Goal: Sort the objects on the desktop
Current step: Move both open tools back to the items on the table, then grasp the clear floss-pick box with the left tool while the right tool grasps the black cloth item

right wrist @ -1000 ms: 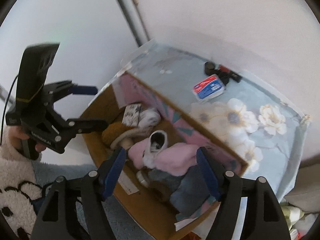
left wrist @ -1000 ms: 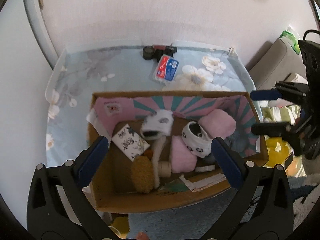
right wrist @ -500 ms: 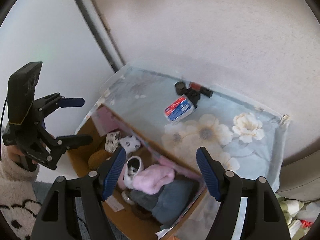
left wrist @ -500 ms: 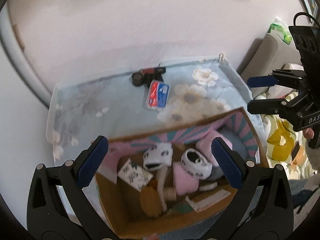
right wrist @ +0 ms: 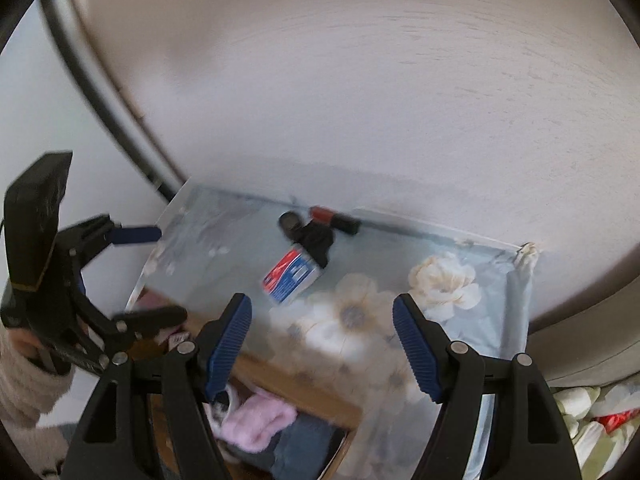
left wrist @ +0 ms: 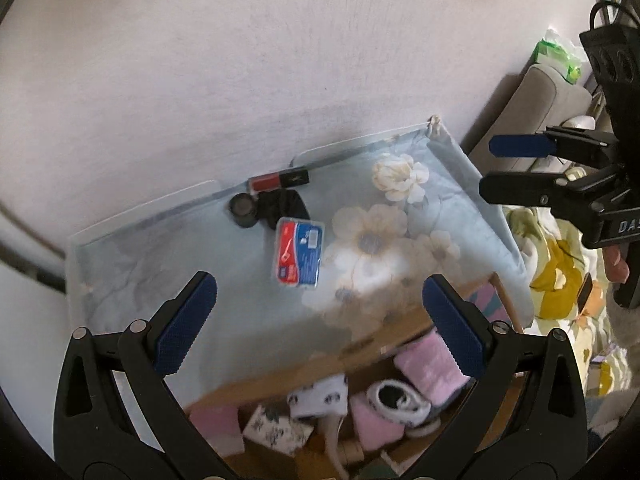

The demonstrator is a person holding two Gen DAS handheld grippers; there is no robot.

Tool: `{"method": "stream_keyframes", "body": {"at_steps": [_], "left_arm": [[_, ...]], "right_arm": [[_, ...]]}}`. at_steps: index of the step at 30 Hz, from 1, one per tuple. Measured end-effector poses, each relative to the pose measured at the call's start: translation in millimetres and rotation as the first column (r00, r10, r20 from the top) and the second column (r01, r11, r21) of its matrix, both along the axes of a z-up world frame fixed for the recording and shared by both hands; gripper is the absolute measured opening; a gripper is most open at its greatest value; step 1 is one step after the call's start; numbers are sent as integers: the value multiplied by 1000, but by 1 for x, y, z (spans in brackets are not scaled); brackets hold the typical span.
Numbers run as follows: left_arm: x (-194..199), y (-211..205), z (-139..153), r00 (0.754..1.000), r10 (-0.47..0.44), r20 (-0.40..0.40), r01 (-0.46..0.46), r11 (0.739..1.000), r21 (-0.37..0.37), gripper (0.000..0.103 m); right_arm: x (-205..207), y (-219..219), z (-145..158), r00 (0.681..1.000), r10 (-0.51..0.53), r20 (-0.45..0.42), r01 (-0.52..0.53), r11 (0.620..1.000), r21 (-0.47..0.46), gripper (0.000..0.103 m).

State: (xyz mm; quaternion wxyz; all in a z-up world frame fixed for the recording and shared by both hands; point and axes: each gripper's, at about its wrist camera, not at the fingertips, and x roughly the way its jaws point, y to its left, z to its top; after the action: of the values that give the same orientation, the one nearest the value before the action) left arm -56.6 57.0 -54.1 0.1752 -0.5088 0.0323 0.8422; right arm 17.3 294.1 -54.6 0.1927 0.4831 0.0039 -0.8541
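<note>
Flat, a red-and-blue packet

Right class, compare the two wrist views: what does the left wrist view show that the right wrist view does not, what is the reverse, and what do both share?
Only the left wrist view shows the white patterned socks in the cardboard box, the yellow floral fabric and the right gripper from outside.

Only the right wrist view shows the left gripper from outside, held by a hand in a fuzzy sleeve.

Both show the floral tablecloth, the red-and-blue packet, the red-and-black tube, the dark round cap and pink fluffy items in the box. Both grippers are open and empty.
</note>
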Motion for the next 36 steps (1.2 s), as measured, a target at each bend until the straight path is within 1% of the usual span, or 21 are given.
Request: {"method": "stream_keyframes", "body": {"at_steps": [4, 5, 9, 11, 14, 18, 21, 22, 23, 24, 26, 27, 28, 29, 30, 31, 32, 33, 34, 36], "left_arm": [[-29, 10, -27, 998, -21, 58, 22, 1000, -18, 103], [-38, 13, -39, 996, -30, 81, 33, 999, -28, 103], [-58, 19, -69, 988, -71, 135, 79, 995, -57, 100], [-68, 21, -84, 981, -102, 164, 115, 991, -70, 93], [-80, 21, -101, 971, -133, 200, 151, 985, -78, 88], [-91, 18, -120, 959, -148, 243, 173, 982, -82, 85], [-95, 15, -130, 951, -155, 266, 180, 981, -71, 78], [-96, 14, -133, 948, -155, 277, 181, 981, -69, 74], [-98, 13, -136, 943, -156, 296, 180, 982, -57, 67], [-98, 12, -136, 940, -160, 301, 182, 982, -46, 65], [-98, 11, -136, 935, -170, 310, 186, 982, -22, 56], [-99, 11, -137, 932, -174, 319, 189, 982, -15, 53], [-99, 10, -138, 928, -177, 329, 191, 982, -11, 52], [-100, 10, -141, 922, -176, 345, 191, 982, -8, 52], [-100, 9, -142, 918, -177, 354, 191, 982, -4, 52], [-101, 9, -143, 916, -176, 361, 189, 982, 0, 52], [-102, 7, -143, 913, -175, 368, 185, 983, 9, 52], [-102, 6, -143, 913, -174, 370, 181, 983, 16, 52], [-102, 5, -142, 913, -173, 371, 177, 984, 22, 52], [-101, 3, -141, 912, -173, 372, 174, 984, 31, 52]], "right_arm": [[-26, 4, -10, 999, -29, 38, 30, 999, -30, 69], [-33, 4, -15, 998, -30, 50, 31, 999, -36, 69], [-59, 0, -39, 995, 8, 102, 0, 997, -76, 69], [-76, -4, -57, 990, 37, 133, -24, 994, -103, 69], [-100, -6, -86, 978, 69, 195, -39, 987, -155, 69], [-131, -15, -129, 946, 108, 304, -30, 967, -252, 69], [-144, -22, -154, 930, 132, 344, -20, 950, -312, 69], [-147, -25, -158, 927, 137, 349, -19, 947, -321, 69], [-150, -28, -163, 924, 139, 356, -15, 944, -330, 69], [-153, -31, -168, 921, 141, 363, -11, 941, -338, 64], [-158, -37, -177, 915, 149, 376, -5, 933, -360, 60], [-159, -39, -179, 913, 153, 377, -7, 932, -362, 55], [-159, -43, -182, 913, 161, 376, -17, 933, -359, 49], [-159, -46, -184, 911, 169, 376, -27, 935, -355, 38], [-160, -49, -185, 910, 173, 377, -34, 937, -348, 30], [-159, -52, -186, 908, 177, 378, -45, 942, -333, 27], [-158, -55, -186, 909, 181, 375, -58, 947, -317, 20], [-157, -57, -186, 912, 184, 367, -72, 952, -299, 16], [-155, -58, -184, 914, 186, 360, -80, 954, -288, 16], [-155, -57, -184, 919, 183, 350, -83, 956, -281, 11]]}}
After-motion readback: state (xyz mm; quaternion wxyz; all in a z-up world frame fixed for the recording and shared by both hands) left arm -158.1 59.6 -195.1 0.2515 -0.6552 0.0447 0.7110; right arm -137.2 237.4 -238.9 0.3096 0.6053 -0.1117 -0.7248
